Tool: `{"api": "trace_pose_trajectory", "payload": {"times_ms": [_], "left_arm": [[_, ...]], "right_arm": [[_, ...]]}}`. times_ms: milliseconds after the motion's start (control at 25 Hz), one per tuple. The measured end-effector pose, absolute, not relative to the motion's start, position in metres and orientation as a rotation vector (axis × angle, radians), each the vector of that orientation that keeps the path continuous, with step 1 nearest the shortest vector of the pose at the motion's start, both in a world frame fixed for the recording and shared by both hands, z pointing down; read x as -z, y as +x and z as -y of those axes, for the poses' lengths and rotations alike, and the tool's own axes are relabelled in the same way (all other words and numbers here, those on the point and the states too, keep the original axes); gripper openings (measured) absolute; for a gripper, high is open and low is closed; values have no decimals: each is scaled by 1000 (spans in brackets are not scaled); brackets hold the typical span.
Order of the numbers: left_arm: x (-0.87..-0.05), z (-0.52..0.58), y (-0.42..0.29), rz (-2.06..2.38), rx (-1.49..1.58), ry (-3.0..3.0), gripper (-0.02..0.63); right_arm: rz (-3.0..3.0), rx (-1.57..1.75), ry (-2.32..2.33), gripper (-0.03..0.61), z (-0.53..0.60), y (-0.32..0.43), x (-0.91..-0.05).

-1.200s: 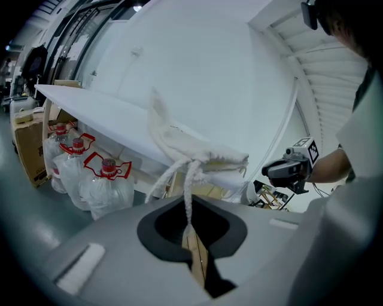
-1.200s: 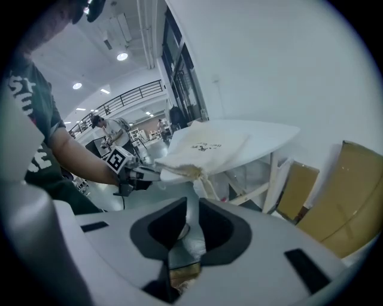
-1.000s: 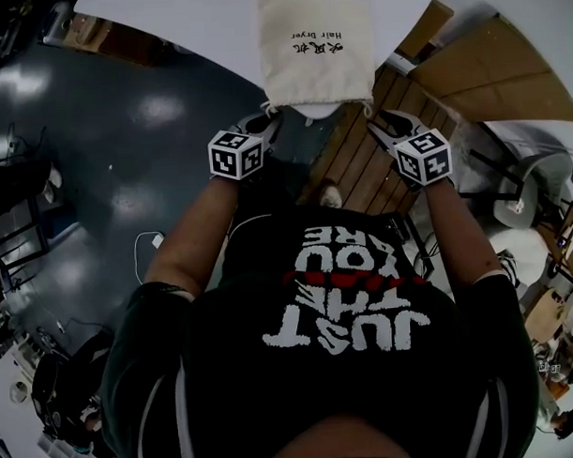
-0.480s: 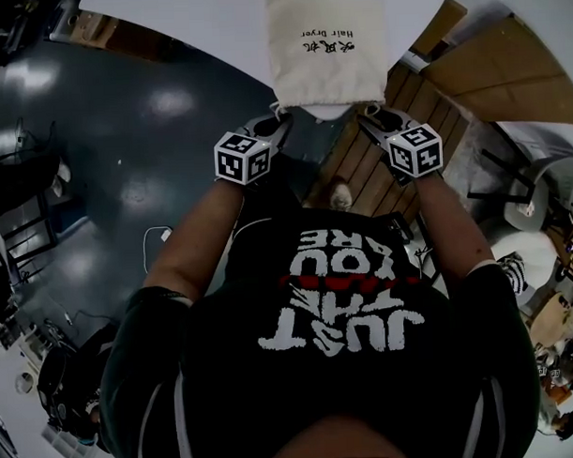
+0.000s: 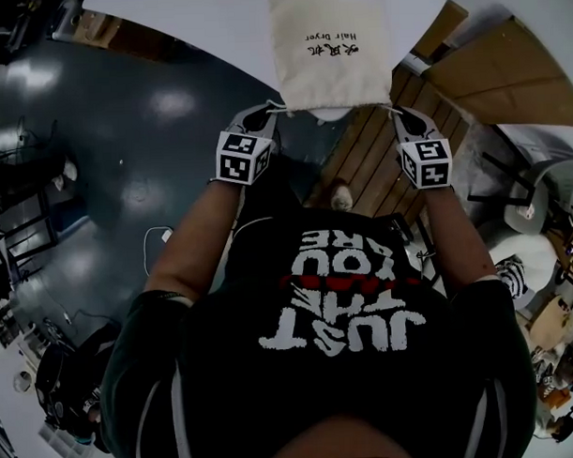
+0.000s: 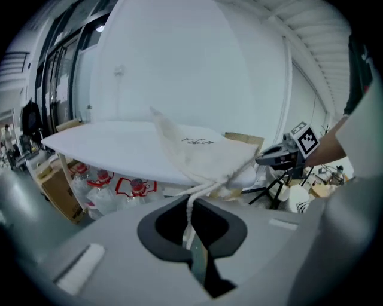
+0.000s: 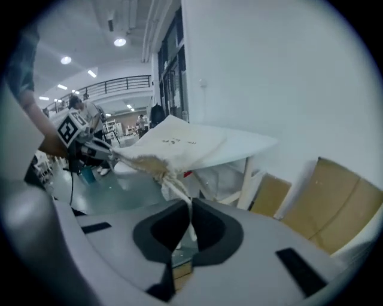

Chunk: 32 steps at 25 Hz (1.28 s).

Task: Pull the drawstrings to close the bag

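Item: cloth drawstring bag (image 5: 329,43), lying flat on white tabletop (image 5: 195,20), long axis running straight away from the person, open mouth nearest and overhanging the tabletop's near edge. Left gripper (image 5: 264,111): jaws shut on left drawstring (image 6: 197,194), cord running taut from that mouth corner. Right gripper (image 5: 400,114): jaws closing onto right drawstring (image 7: 176,188), pads pinching the cord at the opposite corner. Each gripper sits just beside its own corner, the mouth between them, neither nearer. Judgement: mouth not yet gathered; the pull should go outward, left and right, across the bag's long axis.
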<state>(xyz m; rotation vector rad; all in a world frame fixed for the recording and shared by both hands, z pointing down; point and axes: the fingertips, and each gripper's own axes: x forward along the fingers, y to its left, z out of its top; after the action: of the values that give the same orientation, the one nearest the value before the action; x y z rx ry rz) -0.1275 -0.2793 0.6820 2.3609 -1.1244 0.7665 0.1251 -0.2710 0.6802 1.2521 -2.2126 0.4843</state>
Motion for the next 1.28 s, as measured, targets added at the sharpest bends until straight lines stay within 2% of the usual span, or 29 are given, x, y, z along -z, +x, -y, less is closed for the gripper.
{"api": "trace_pose_trajectory", "payload": {"times_ms": [200,520,720,1280], "left_arm": [[-636,281,-126,1178,-852,2524,5],[-542,299,-126,1369,-802,2671,5],[-470,329,-127,1576,-882,2784,5],[-262,368,-122,2061,-816,2890,5]], "right_arm": [[2230,-236,1265,14,265,140,-619],[2302,38,1400,14,285,148,-500],[2296,196,1493,14,308,160,-435],[2257,725,1681,14,333,183,-226]]}}
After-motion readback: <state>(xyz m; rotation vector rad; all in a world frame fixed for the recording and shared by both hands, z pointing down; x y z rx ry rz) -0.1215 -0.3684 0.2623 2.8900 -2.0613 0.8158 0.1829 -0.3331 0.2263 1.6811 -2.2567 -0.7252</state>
